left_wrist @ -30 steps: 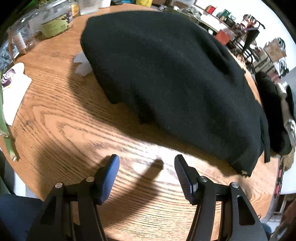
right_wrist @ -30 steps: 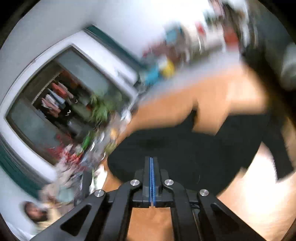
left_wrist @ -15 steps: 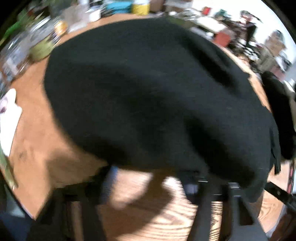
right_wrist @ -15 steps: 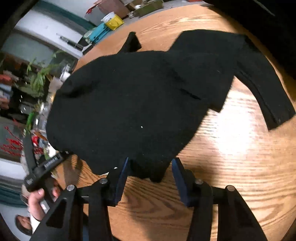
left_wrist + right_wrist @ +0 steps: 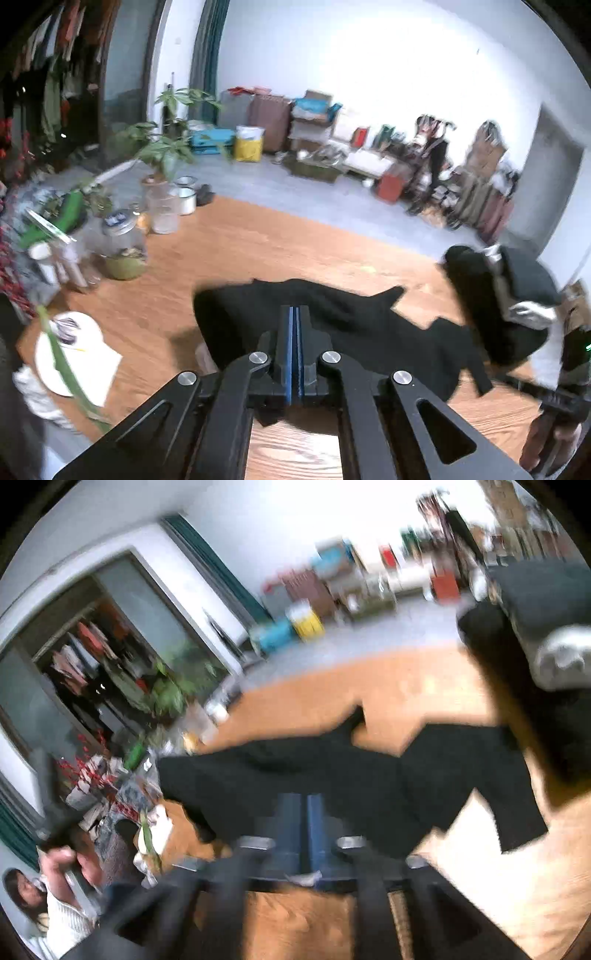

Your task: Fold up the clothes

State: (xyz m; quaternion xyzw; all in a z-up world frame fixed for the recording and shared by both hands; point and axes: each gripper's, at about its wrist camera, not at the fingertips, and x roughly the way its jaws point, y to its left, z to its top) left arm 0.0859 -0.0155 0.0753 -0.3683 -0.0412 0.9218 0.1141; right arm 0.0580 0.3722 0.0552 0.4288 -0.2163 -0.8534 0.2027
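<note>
A: What do we have in front of us?

B: We see 1 black garment (image 5: 332, 325) lying on a round wooden worktop (image 5: 258, 251). Its near edge runs up to our 2 claws. The left claw (image 5: 294, 347) has its blue pads pressed together, with black cloth right at them, so we judge it is pinching that edge. The right claw (image 5: 303, 830) also looks nearly closed on the same edge, but that view is smeared by motion, so we say so with less certainty.

A: Why hold it that way?

B: We judge that 2 grips along 1 edge let us lift or carry that edge as a straight line, which a fold needs. The rest of the cloth rests on the wood, with 1 sleeve-like strip (image 5: 517, 812) trailing to the right.

A: Is it folded?

B: We cannot settle that. The outline is uneven, with 1 pointed flap (image 5: 391, 295) at the far side, which fits a fold under way.

A: Anything else?

B: 1 pile of dark and pale clothes (image 5: 509, 295) sits at the right edge, kept apart from the working piece. Jars (image 5: 122, 243) and 1 sheet of paper (image 5: 85, 362) stand at the left, clear of the cloth.
</note>
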